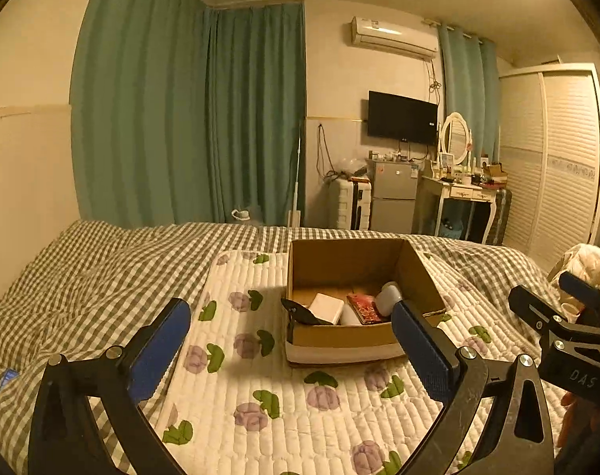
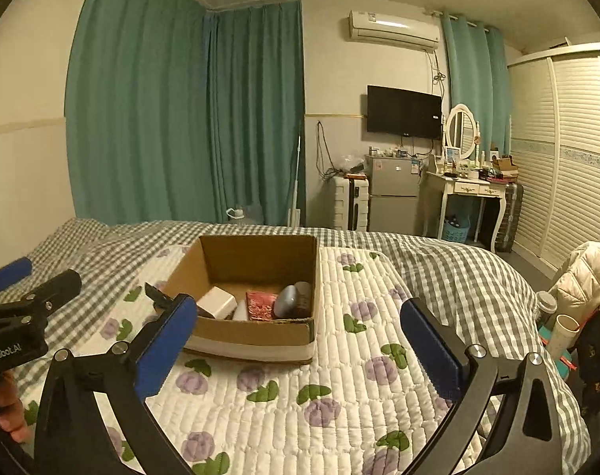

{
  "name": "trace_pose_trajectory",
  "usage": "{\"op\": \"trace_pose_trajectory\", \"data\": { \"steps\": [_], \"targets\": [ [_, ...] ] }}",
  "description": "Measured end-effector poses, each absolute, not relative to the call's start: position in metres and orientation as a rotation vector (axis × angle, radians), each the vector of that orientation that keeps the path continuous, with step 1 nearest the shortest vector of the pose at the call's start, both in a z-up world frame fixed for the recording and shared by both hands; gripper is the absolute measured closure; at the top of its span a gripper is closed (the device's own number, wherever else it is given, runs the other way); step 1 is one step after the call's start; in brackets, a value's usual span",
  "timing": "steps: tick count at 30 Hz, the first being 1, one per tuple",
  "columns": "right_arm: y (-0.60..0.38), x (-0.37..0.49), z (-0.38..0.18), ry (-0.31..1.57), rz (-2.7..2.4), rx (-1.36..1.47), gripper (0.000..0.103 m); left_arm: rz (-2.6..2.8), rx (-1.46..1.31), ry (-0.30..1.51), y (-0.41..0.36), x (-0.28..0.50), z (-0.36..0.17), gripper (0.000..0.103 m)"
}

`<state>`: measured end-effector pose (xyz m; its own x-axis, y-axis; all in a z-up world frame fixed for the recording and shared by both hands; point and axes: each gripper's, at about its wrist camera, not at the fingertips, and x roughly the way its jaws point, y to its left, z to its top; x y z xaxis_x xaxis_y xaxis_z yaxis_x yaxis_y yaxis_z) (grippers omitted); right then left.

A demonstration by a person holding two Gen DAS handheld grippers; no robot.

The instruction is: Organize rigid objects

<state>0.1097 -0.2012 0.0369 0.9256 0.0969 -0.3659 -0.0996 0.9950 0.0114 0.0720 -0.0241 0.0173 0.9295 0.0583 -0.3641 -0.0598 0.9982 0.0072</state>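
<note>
The bed [image 1: 102, 261] carries a floral quilted pad [image 1: 300, 403], and on it, ahead of both tongs, sits the cardboard box [image 1: 339, 334]. Left tongs [image 1: 290, 350] stand apart, empty; right tongs [image 2: 300, 350] likewise. The box lies ahead-right of the left pair and ahead-left of the right pair, about equally near. Inside: a white block [image 1: 327, 307], grey rounded item [image 1: 387, 297], red packet [image 1: 365, 308], black clip [image 1: 300, 312]. Judged: sorting appears nearly finished.

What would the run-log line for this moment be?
left gripper: open, empty | right gripper: open, empty | cardboard box: on floral quilted mat, holds white block, red packet, grey object
</note>
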Motion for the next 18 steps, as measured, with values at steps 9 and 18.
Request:
{"op": "trace_pose_trajectory", "data": {
  "steps": [9, 18],
  "targets": [
    [-0.197, 0.112, 0.031, 0.384, 0.094, -0.025, 0.000, 0.042, 0.005, 0.411, -0.027, 0.079, 0.006, 0.000],
    [-0.198, 0.111, 0.031, 0.388, 0.081, -0.027, 0.000, 0.033, -0.014, 0.412, -0.024, 0.078, 0.005, 0.000]
  ]
}}
